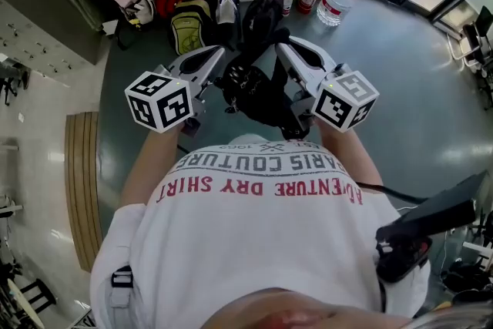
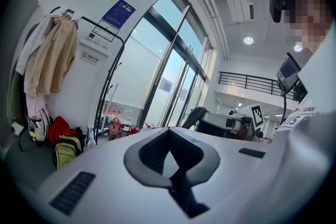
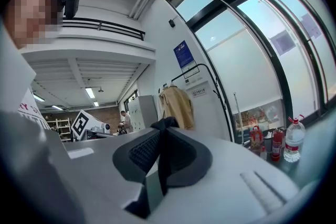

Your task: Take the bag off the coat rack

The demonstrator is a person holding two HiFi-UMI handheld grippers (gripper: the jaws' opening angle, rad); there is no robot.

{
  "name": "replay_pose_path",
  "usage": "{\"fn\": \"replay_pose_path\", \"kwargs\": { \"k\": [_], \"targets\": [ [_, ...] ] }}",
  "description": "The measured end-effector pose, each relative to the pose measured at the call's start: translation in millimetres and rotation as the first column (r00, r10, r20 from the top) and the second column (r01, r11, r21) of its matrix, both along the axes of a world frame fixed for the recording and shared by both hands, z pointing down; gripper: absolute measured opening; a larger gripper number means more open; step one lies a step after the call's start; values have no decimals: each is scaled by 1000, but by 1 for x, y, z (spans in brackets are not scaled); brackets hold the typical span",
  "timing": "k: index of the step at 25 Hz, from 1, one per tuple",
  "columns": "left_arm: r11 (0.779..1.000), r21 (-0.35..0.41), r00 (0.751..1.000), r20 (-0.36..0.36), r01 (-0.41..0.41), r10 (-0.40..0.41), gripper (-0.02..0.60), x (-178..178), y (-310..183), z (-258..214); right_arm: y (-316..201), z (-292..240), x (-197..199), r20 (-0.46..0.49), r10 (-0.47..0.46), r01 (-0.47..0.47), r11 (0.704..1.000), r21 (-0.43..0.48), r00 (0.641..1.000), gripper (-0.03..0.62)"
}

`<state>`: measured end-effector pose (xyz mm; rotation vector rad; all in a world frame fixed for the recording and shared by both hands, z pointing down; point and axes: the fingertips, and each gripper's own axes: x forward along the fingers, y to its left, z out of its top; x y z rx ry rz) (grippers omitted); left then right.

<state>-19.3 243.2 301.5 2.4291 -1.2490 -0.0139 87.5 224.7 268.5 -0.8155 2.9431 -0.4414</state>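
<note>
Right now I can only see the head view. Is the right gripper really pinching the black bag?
Observer: Yes. The right gripper view shows the right gripper shut on a black strap of the bag.
Operator: Is anyone else in the room?
Observer: Yes, that view shows a person standing far off by grey lockers.
Operator: What's high on the wall?
Observer: A blue sign, seen in the left gripper view.
</note>
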Motion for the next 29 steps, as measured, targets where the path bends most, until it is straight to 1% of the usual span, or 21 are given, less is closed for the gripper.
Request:
{"fn": "replay_pose_path", "kwargs": {
  "k": [5, 12, 19, 22, 29],
  "targets": [
    [1000, -4, 1000, -4, 14, -14, 2, -10, -3, -3, -6, -1, -9, -8, 12, -12, 1000, -3, 1000, 21],
    [1000, -12, 1000, -3, 28, -28, 2, -11, 5, 4, -3, 1, -6, -7, 20, -20, 1000, 13, 1000, 21],
    [998, -16, 998, -30, 53, -54, 2, -31, -5, 5, -9, 4, -21, -9, 19, -19, 1000, 9, 1000, 21],
    [998, -14, 998, -40, 57, -58, 2, -30, -5, 5, -6, 4, -18, -3, 20, -20, 1000, 8, 1000, 21],
    [999, -14, 999, -28, 32, -33, 2, -18, -7, 2, -3, 0, -11, -1, 15, -15, 1000, 12, 1000, 21]
  ]
}}
